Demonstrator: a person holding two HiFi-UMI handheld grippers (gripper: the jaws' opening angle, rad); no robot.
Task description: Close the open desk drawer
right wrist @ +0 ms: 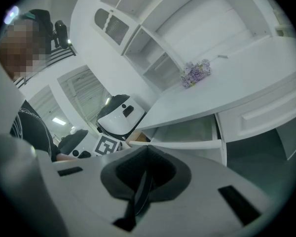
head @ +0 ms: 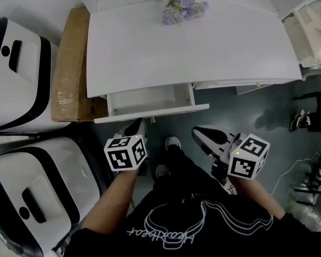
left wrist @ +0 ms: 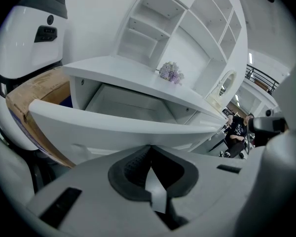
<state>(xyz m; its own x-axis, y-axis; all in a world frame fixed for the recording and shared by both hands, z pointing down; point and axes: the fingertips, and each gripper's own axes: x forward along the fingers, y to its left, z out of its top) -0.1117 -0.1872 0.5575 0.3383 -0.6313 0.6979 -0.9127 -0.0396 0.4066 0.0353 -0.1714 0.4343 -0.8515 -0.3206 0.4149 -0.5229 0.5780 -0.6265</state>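
The white desk (head: 203, 47) has its left drawer (head: 150, 101) pulled out and empty, with the front panel (head: 155, 113) toward me. My left gripper (head: 136, 127) is shut, its tips just below the panel's left part; whether they touch it I cannot tell. In the left gripper view the panel (left wrist: 118, 125) fills the space just beyond the left gripper (left wrist: 149, 149). My right gripper (head: 199, 133) is also shut, lower right of the drawer and apart from it. From the right gripper view the open drawer (right wrist: 187, 135) lies beyond the right gripper (right wrist: 147, 149).
A bunch of purple flowers (head: 183, 5) lies on the desk top. A cardboard box (head: 69, 63) stands left of the desk, with white-and-black machines (head: 16, 74) beside it. My feet (head: 173, 142) are below the drawer. Another person (head: 313, 108) is at the right.
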